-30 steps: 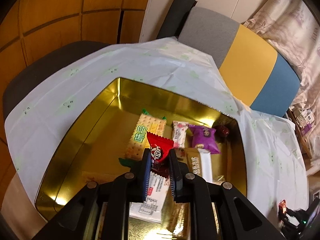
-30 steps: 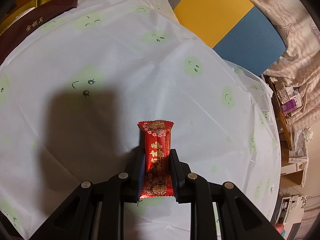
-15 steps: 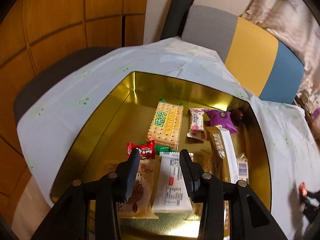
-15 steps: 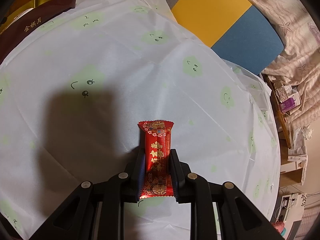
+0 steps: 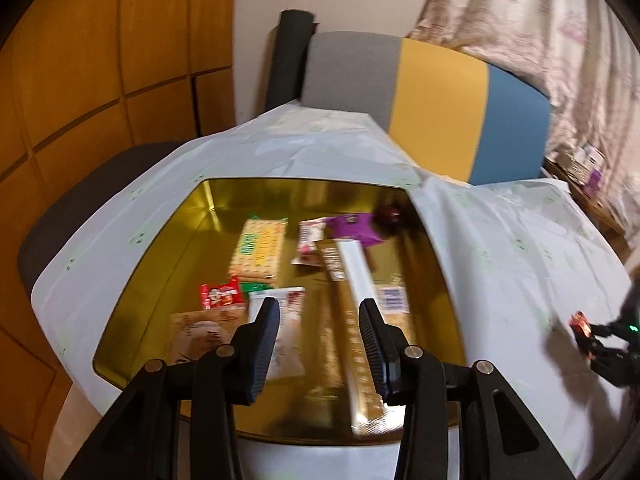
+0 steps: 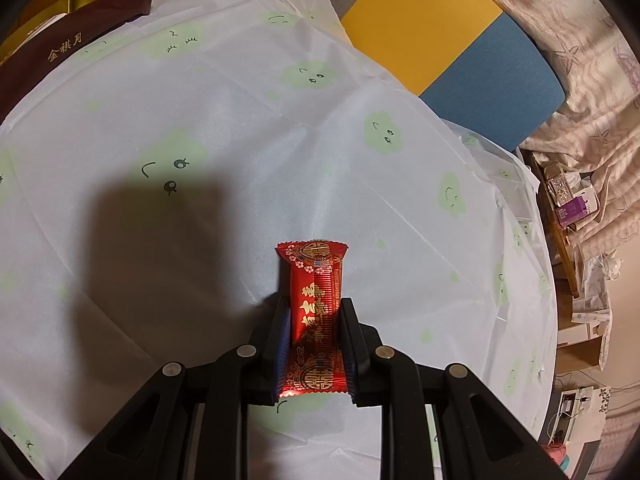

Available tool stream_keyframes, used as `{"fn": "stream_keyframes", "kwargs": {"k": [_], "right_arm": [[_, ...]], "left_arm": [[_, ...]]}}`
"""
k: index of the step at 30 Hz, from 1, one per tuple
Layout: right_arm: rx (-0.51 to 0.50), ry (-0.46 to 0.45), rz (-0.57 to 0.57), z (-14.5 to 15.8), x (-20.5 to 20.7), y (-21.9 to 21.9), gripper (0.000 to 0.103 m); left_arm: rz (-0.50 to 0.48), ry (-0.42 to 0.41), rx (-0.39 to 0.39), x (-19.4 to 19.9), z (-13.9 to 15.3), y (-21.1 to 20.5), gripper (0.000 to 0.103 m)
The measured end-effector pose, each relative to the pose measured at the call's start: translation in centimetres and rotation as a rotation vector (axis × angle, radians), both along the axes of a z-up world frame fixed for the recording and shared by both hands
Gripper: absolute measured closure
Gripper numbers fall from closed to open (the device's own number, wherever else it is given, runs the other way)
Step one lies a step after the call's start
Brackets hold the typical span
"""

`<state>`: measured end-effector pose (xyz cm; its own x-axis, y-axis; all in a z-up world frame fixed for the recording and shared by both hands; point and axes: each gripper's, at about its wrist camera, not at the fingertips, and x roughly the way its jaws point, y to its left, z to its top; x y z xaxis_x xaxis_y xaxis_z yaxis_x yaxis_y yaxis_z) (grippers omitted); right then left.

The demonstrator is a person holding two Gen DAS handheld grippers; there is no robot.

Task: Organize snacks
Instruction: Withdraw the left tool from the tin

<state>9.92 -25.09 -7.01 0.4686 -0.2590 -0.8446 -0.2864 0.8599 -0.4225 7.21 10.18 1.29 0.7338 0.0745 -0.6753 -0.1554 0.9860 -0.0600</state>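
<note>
We list, left to right: our left gripper (image 5: 319, 326), jaws apart with nothing pinched, above the gold tin (image 5: 132, 280), a small red snack (image 5: 221, 295) lying left of its fingertips; our right gripper (image 6: 312, 330), clamped on a red wrapped candy (image 6: 314, 306) over the tablecloth (image 6: 240, 128).

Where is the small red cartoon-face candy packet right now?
In the left wrist view, the small red cartoon-face candy packet lies inside the gold tin, left of centre, just below the green-and-yellow cracker pack.
</note>
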Motion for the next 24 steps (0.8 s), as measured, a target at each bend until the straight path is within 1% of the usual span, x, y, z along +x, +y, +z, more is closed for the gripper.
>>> {"fn": "stream_keyframes", "kwargs": {"k": [8,14,20,23,24], "right_arm": [[-0.007,-0.003,-0.001,0.0,-0.1,0.1,0.080],[-0.009,-0.003,-0.002,0.0,0.0,0.2,0.080],[-0.003,-0.001,-0.006,0.0,0.0,0.1,0.080],[-0.003,0.000,-0.008,0.1,0.0,0.1,0.081],[-0.001,0.000,-0.011,0.1,0.0,0.1,0.081]], "left_arm": [[-0.114,-0.011,0.002,-0.8,0.5,-3.5,0.061],[-0.223,-0.019,0.016,-1.4,0.3,-6.5,0.061],[-0.325,0.007,0.012,-1.3,-0.9,-9.7,0.061],[-0.397,0.032,0.016,-1.4,-2.0,-11.9,0.061],[-0.437,0.038,0.017,-1.5,-2.4,-12.8,0.061]]}}
